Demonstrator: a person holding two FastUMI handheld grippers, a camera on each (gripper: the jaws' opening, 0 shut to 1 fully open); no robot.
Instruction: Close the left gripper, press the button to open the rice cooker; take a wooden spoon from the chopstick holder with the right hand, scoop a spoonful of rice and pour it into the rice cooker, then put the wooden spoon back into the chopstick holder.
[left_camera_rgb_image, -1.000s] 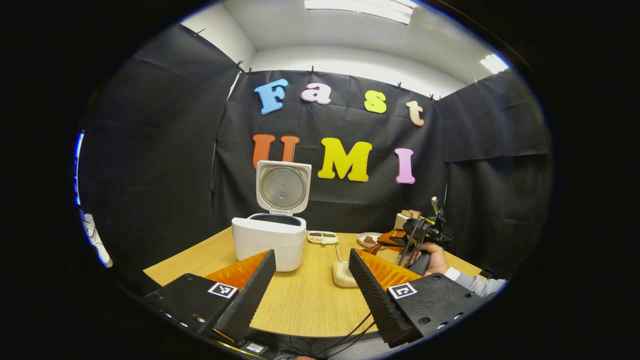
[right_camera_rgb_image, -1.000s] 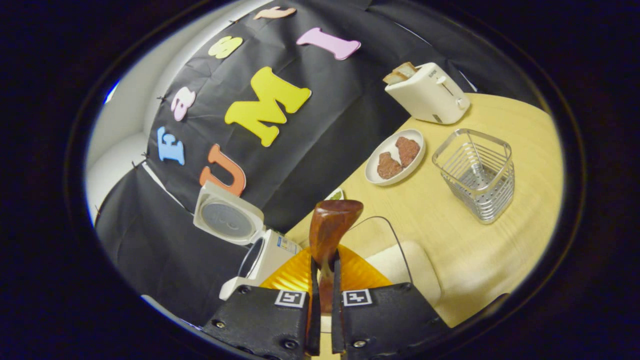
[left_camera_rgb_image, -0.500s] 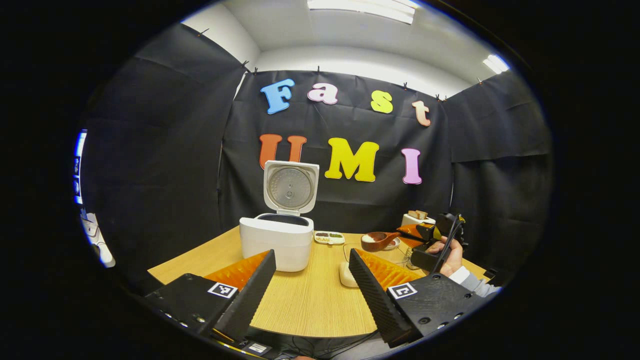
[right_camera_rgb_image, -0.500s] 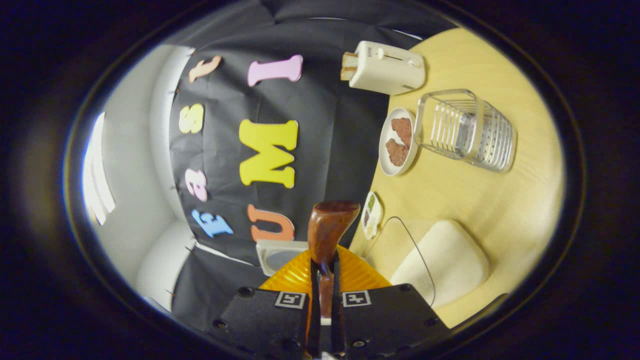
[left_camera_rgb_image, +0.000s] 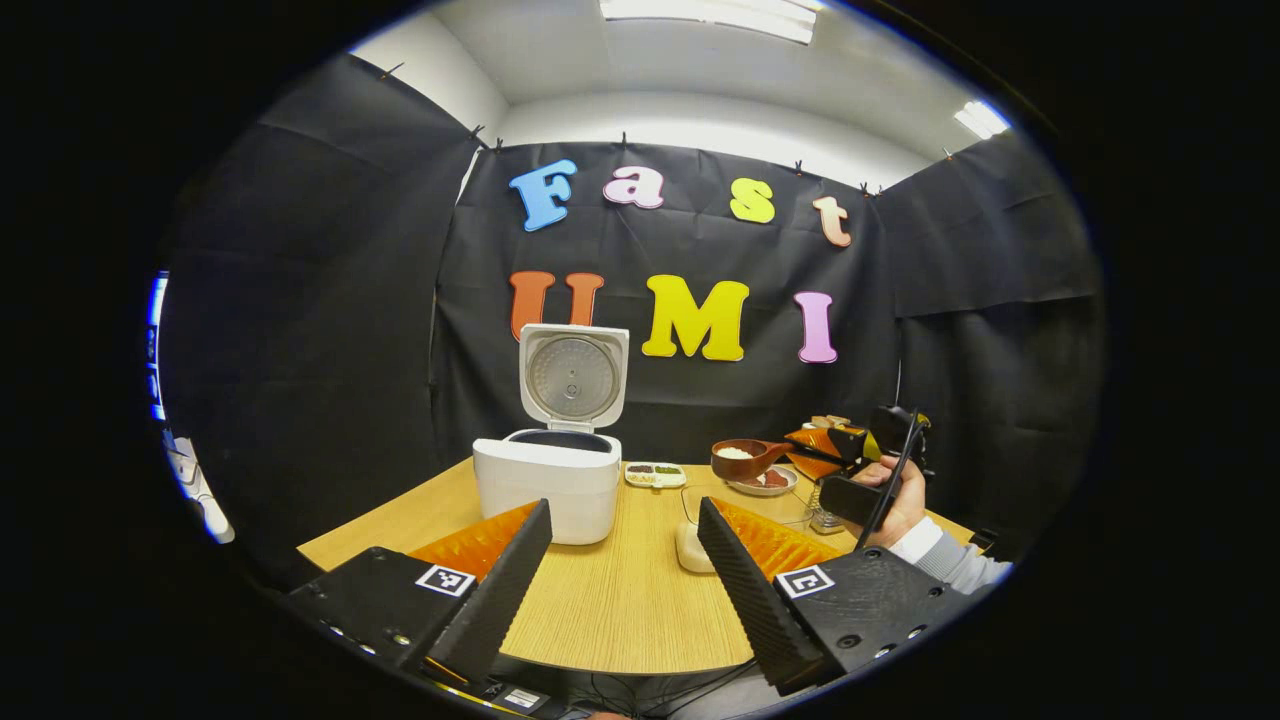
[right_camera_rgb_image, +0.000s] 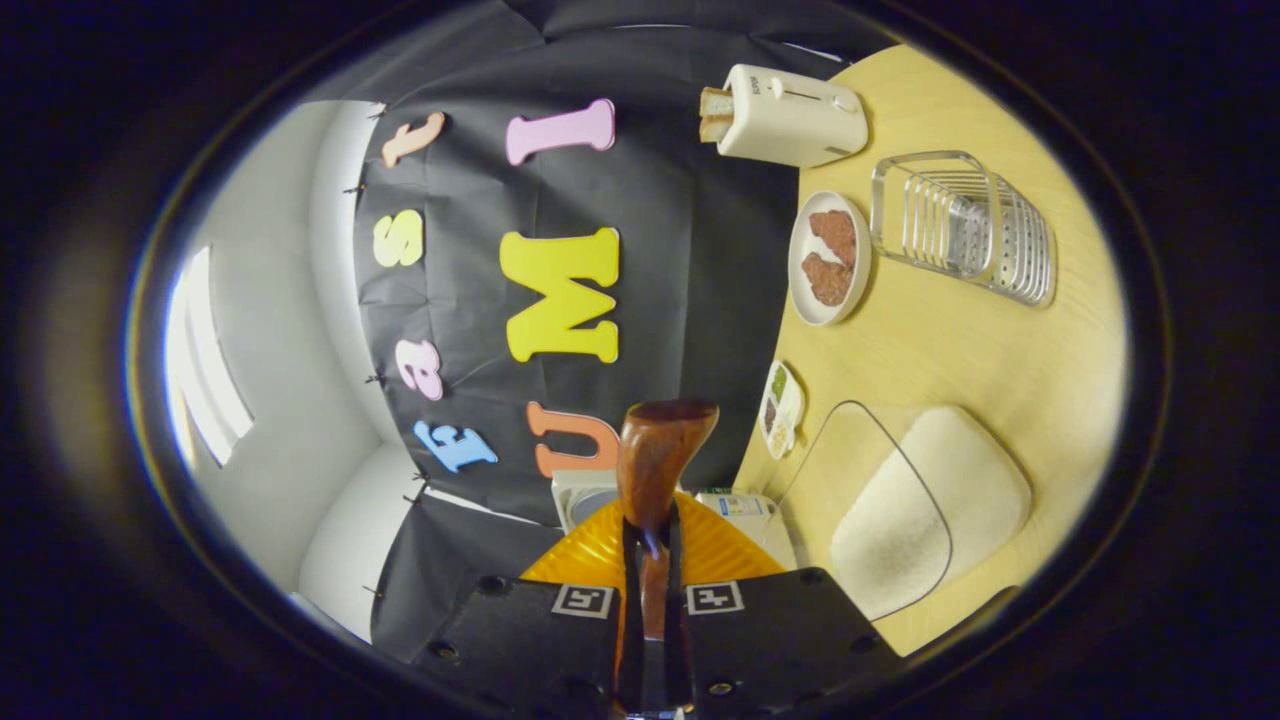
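Wooden spoon (left_camera_rgb_image: 745, 459), bowl loaded with rice, is held level above the table (left_camera_rgb_image: 620, 600) at 2 o'clock of the open rice cooker (left_camera_rgb_image: 547, 483), its handle clamped between the right gripper (right_camera_rgb_image: 648, 545) fingers, while the left gripper (left_camera_rgb_image: 622, 570) is kept spread, grasping nothing.

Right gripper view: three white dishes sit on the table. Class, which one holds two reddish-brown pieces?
The round plate, beside the wire chopstick holder. The small divided dish holds green and brown bits; the rice container holds white rice.
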